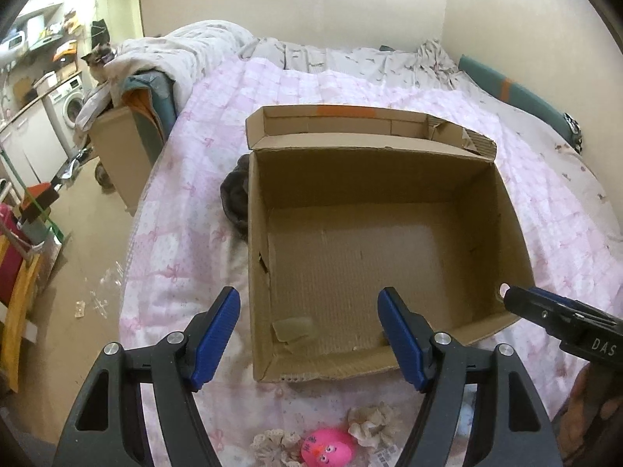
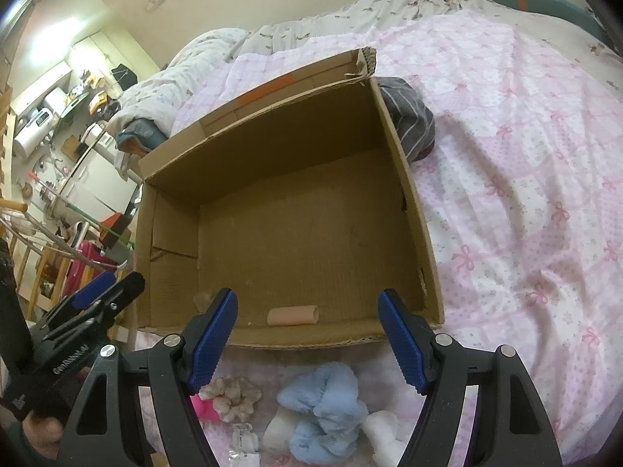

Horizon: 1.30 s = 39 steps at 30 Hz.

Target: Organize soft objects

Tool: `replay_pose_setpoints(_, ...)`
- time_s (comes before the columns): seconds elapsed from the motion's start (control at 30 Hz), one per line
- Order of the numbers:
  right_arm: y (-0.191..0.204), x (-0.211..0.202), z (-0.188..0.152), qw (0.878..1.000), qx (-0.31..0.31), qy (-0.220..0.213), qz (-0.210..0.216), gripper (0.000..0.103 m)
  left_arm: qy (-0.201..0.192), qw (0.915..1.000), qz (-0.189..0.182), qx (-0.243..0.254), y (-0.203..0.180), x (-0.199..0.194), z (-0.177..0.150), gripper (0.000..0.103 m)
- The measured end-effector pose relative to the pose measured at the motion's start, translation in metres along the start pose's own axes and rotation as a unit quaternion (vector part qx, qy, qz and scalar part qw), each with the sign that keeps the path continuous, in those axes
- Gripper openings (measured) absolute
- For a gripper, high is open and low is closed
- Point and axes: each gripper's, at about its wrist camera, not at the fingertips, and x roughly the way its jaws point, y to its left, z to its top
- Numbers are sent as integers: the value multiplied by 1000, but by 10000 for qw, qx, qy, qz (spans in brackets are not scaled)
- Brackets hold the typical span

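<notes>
An open cardboard box (image 1: 389, 179) lies on the pink bed; it also shows in the right wrist view (image 2: 272, 148). A small beige roll (image 2: 293, 316) lies inside at its near wall. My left gripper (image 1: 309, 340) is open and empty above the box's near edge. My right gripper (image 2: 307, 340) is open and empty too. Near me on the quilt lie a pink toy with a face (image 1: 329, 449), beige scrunchies (image 1: 372, 424) (image 2: 233, 393), a fluffy blue soft item (image 2: 323, 408) and white soft pieces (image 2: 379, 428).
A grey striped cloth (image 2: 409, 116) lies bunched against the box's side, also seen in the left wrist view (image 1: 233, 198). Bedding is piled at the head of the bed (image 1: 187, 50). The floor and cluttered shelves (image 1: 39, 155) lie to the left.
</notes>
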Motion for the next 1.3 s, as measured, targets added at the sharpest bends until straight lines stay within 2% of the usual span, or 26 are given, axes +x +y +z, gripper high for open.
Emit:
replay_pose_setpoints(0.3, 20, -23, -14, 9963, -670, -377, -371, 79, -77, 9999, 90, 82, 5, -22, -11, 71)
replay_pose_setpoints(0.57, 20, -36, -29, 9965, -643, -313, -429, 79, 4, 9997, -157, -212, 18, -41, -33, 71)
replay_pose_setpoints(0.7, 21, -40, -36, 9976, -534, -296, -335, 79, 93, 9994, -102, -319, 23, -46, -39, 71)
replay_pose_setpoints(0.83, 23, -51, -44, 9971, -524, -473, -275, 79, 203, 9990, -10, -406, 28, -48, -44, 71)
replay_pose_setpoints(0.9, 25, -54, -48, 9971, -513, -494, -265, 85, 279, 9987, -36, -424, 29, -48, -47, 71)
replay_pose_setpoints(0.97, 26, -56, -52, 9973, -487, -498, -218, 97, 315, 9986, 10, -426, 30, -50, -50, 71)
replay_pose_setpoints(1.0, 27, -56, -54, 9977, -473, -477, -133, 100, 385, 9983, 15, -431, 30, -49, -52, 71)
replay_pose_setpoints(1.07, 29, -55, -56, 9980, -494, -398, -48, 103, 508, 9977, -14, -452, 30, -47, -55, 71)
replay_pose_setpoints(1.3, 36, -48, -67, 9980, -611, -129, -136, 103, 949, 9939, 18, -569, 37, -36, -68, 71)
